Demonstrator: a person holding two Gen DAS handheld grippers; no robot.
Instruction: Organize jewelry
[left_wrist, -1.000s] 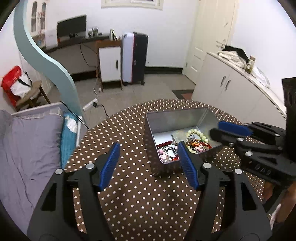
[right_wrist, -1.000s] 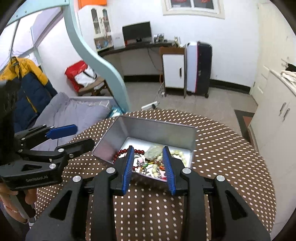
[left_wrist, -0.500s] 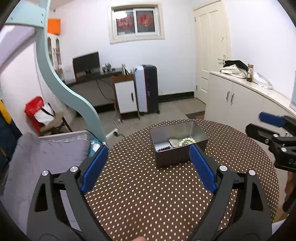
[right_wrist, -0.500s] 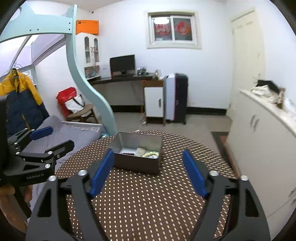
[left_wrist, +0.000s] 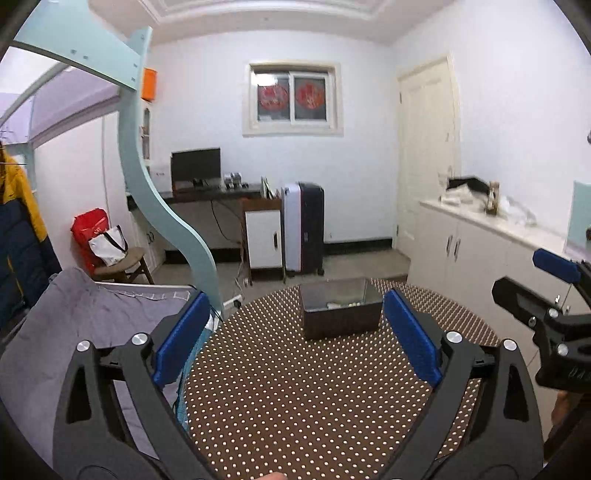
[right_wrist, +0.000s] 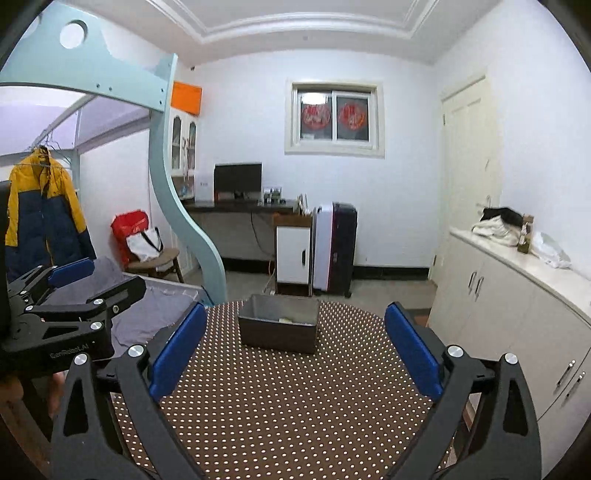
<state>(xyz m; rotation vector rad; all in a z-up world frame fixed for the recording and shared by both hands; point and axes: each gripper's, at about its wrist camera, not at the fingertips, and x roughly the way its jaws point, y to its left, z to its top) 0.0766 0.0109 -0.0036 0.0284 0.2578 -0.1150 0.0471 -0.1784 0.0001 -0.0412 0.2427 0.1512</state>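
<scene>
A metal tin (left_wrist: 341, 314) stands on the far part of the round polka-dot table (left_wrist: 295, 398); pale beads (left_wrist: 341, 304) show just over its rim. It also shows in the right wrist view (right_wrist: 279, 330). My left gripper (left_wrist: 295, 343) is open and empty, held well back from the tin. My right gripper (right_wrist: 291, 349) is open and empty, also back from it. Each gripper shows at the edge of the other's view: the right one (left_wrist: 554, 291) and the left one (right_wrist: 77, 291).
A bed with grey bedding (left_wrist: 74, 325) and a curved teal bunk frame (left_wrist: 166, 206) lie left of the table. White cabinets (right_wrist: 517, 314) run along the right. A desk, a small cabinet and a suitcase (left_wrist: 303, 229) stand at the far wall.
Both grippers have pulled back and up from the tin and now look level across the room. The right gripper's jaws have opened wide. The tin has stayed in place.
</scene>
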